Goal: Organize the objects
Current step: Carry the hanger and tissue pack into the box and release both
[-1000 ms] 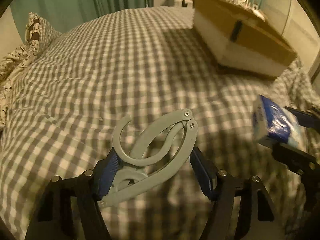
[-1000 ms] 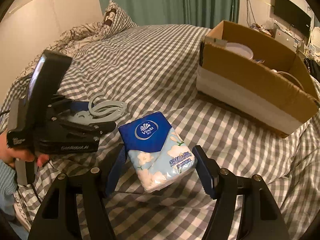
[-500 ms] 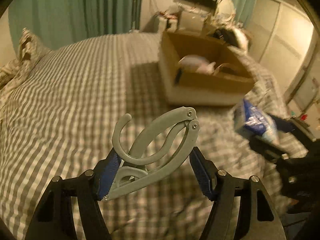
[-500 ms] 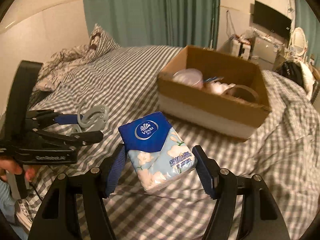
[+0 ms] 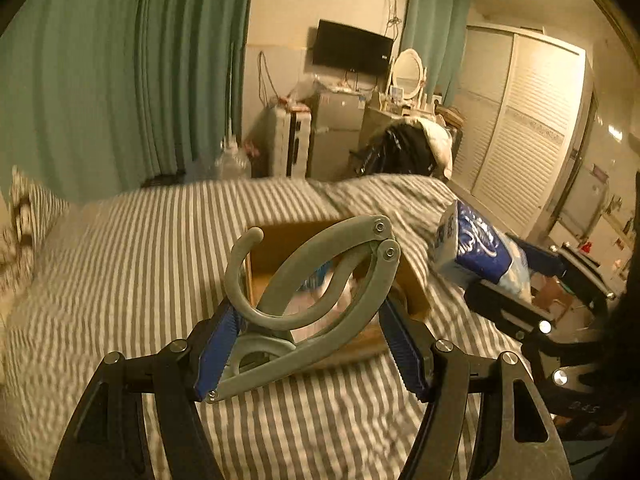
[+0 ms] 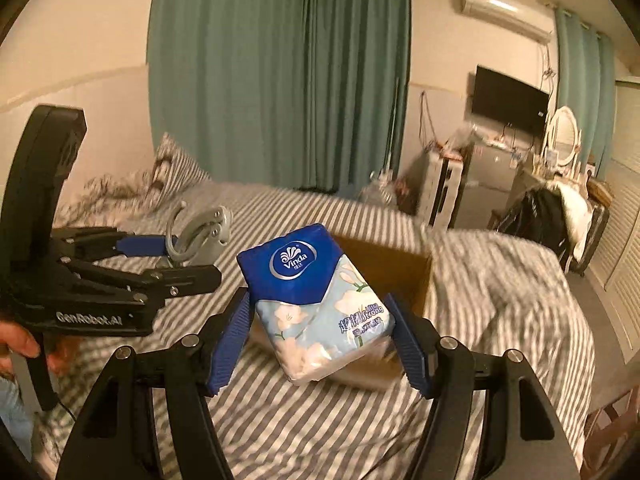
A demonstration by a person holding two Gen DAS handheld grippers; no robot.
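Observation:
My left gripper (image 5: 308, 344) is shut on a grey folding hanger (image 5: 320, 300) with a hook, held in the air over the bed in front of the cardboard box (image 5: 412, 292). My right gripper (image 6: 320, 344) is shut on a blue and white Vinda tissue pack (image 6: 316, 304), also raised, in front of the same box (image 6: 396, 272). The box holds several items, blurred and mostly hidden behind the hanger. Each gripper shows in the other's view: the tissue pack (image 5: 476, 252) at right, the hanger (image 6: 200, 236) at left.
A grey checked bedspread (image 5: 140, 260) covers the bed. Pillows (image 6: 176, 168) lie at its head. Green curtains (image 6: 280, 80), a wall TV (image 5: 352, 48), a cluttered dresser with mirror (image 5: 408, 72) and a louvred wardrobe (image 5: 528, 132) stand beyond.
Both grippers have risen and tilted upward with their loads. The views now look level across the room, and the box sits directly behind the held objects.

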